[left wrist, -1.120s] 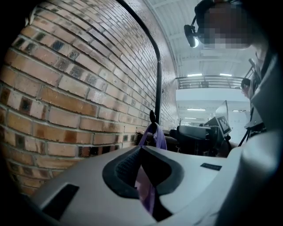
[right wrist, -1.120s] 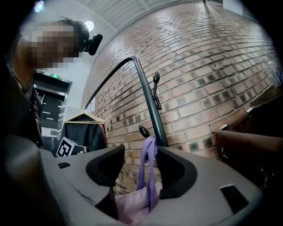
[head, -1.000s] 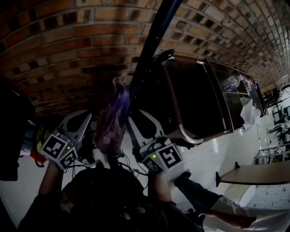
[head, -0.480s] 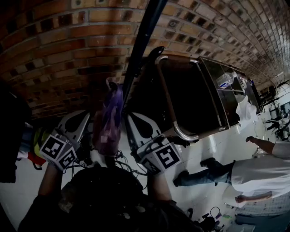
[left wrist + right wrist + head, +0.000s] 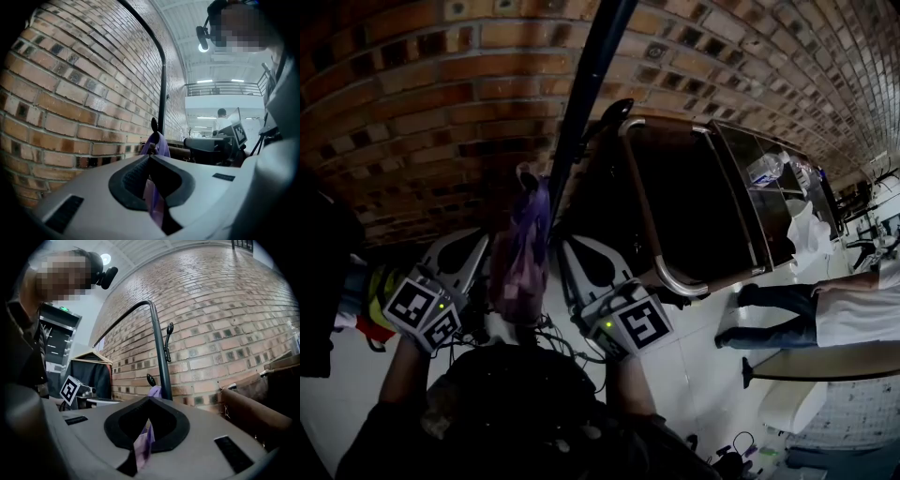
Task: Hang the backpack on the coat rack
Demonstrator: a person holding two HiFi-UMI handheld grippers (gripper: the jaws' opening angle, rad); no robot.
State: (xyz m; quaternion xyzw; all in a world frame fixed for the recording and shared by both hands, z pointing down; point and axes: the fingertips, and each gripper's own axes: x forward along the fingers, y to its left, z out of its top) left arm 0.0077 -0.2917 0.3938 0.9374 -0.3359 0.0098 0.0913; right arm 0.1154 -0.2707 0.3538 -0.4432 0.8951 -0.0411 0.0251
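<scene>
left tool [image 5: 150, 158] and right tool [image 5: 148, 401] are each clamping the purple backpack [image 5: 525, 253] just beside the coat rack [image 5: 581, 103], near its hook [image 5: 154, 124]; letting go before the fabric is catching there is risking a drop

The coat rack [image 5: 581, 103] pole is cut off by the top edge of the head view. Its lower end is hidden behind the purple backpack strap [image 5: 528, 234] and the right gripper [image 5: 569, 248]. The bag's body cannot be told from the dark mass nearest the camera. At far right, a person [image 5: 825, 314] is cut off by the edge, leaving only legs and a white top.
</scene>
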